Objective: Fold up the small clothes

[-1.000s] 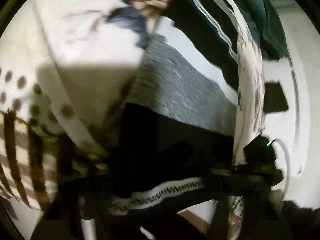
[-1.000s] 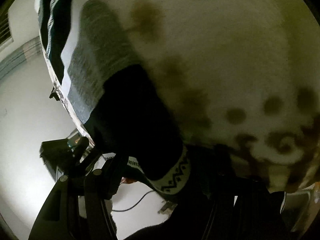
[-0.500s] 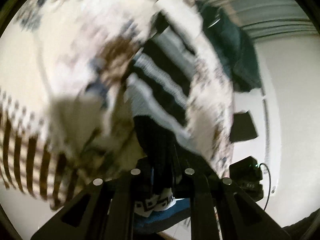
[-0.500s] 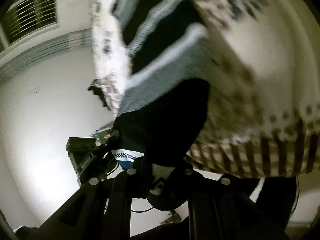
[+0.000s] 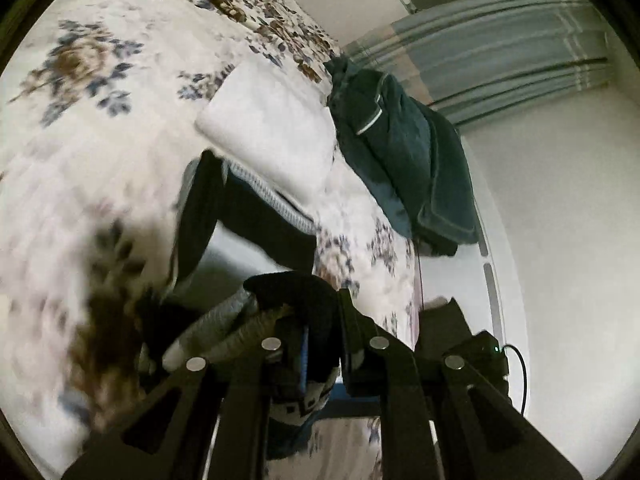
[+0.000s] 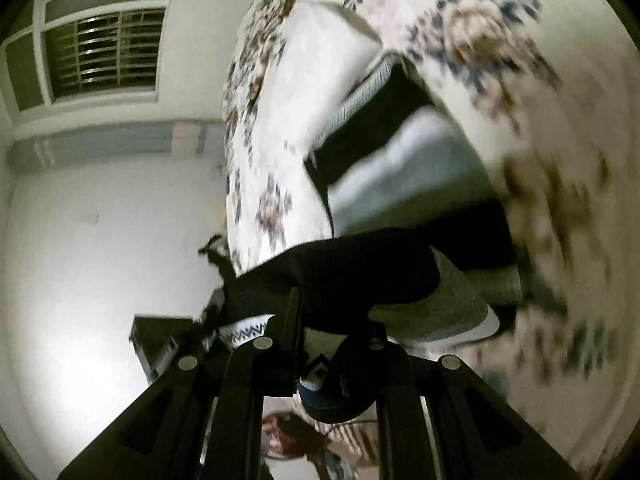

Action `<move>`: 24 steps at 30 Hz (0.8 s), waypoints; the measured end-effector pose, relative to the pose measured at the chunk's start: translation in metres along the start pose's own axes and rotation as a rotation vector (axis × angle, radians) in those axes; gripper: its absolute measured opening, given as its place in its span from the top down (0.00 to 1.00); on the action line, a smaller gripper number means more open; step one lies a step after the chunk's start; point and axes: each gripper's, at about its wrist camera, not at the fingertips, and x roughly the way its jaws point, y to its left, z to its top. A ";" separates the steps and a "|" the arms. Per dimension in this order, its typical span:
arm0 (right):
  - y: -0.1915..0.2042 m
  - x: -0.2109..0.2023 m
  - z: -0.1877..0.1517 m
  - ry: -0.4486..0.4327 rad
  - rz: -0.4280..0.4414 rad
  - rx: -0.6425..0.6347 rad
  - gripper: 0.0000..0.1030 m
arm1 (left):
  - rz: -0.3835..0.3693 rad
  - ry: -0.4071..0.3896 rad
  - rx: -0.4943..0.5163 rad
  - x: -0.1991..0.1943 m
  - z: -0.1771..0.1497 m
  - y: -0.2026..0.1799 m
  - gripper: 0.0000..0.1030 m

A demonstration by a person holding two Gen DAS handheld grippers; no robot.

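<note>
A small knitted garment (image 5: 256, 216) with black, grey and white bands lies on the floral bedspread (image 5: 100, 80). Its black end, edged with a white zigzag band, is lifted and doubled over. My left gripper (image 5: 320, 332) is shut on that black edge, with cloth bunched between the fingers. In the right wrist view the same garment (image 6: 400, 168) runs away from me, and my right gripper (image 6: 332, 320) is shut on its black hem (image 6: 340, 272). The zigzag band (image 6: 244, 330) shows beside the right gripper's left finger.
A white folded cloth (image 5: 272, 128) and a dark teal garment (image 5: 404, 160) lie further up the bed. The bed's edge drops to a pale floor with a black box and cable (image 5: 484, 356). A barred window (image 6: 100, 52) is in the far wall.
Both grippers have risen and swung up the bed, carrying the black hem with them so the garment doubles over. The right jaws have closed on the hem.
</note>
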 end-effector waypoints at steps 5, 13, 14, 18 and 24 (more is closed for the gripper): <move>0.006 0.038 0.090 -0.007 -0.024 0.046 0.83 | 0.061 0.016 -0.067 0.054 0.061 0.028 0.77; 0.002 0.091 0.178 -0.026 -0.015 0.133 0.35 | 0.033 -0.054 -0.206 0.088 0.117 0.076 0.29; 0.002 0.090 0.182 -0.037 -0.004 0.135 0.35 | 0.042 -0.052 -0.201 0.088 0.118 0.077 0.29; 0.006 0.076 0.187 -0.046 -0.058 0.068 0.35 | 0.100 -0.012 -0.130 0.088 0.107 0.075 0.29; -0.007 0.067 0.163 0.009 -0.325 -0.134 0.35 | 0.235 0.041 0.033 0.083 0.065 0.065 0.29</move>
